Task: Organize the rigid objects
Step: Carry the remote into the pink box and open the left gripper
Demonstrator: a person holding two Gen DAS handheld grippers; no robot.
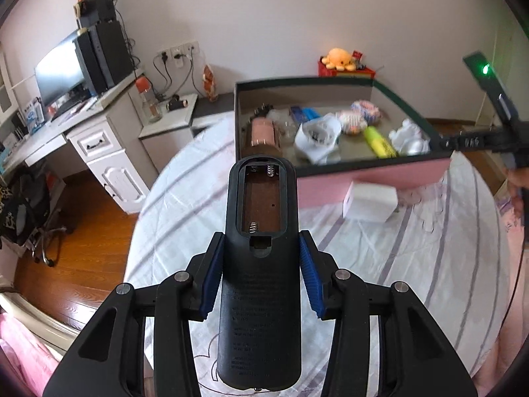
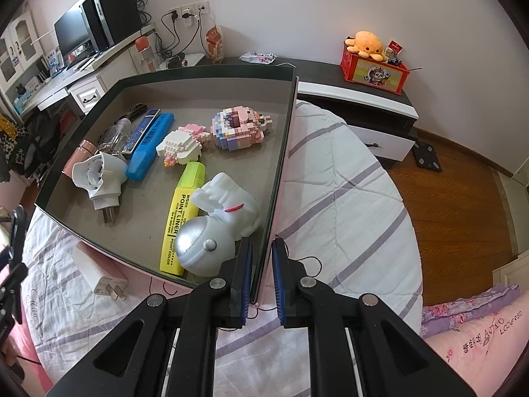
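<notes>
You had the left gripper point(image 1: 261, 278) clamped on the black remote point(image 1: 261, 264) while the right gripper point(image 2: 263, 278) pinched the box point(image 2: 281, 178) wall, so I'd say next was dropping it in.

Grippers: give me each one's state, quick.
Left gripper: shut on the remote.
Right gripper: shut on the box wall.

Left hand-held gripper point(image 1: 261, 264) angled downward, pads clamped; right hand-held gripper point(image 2: 262, 278) steeper, jaws nearly together.
</notes>
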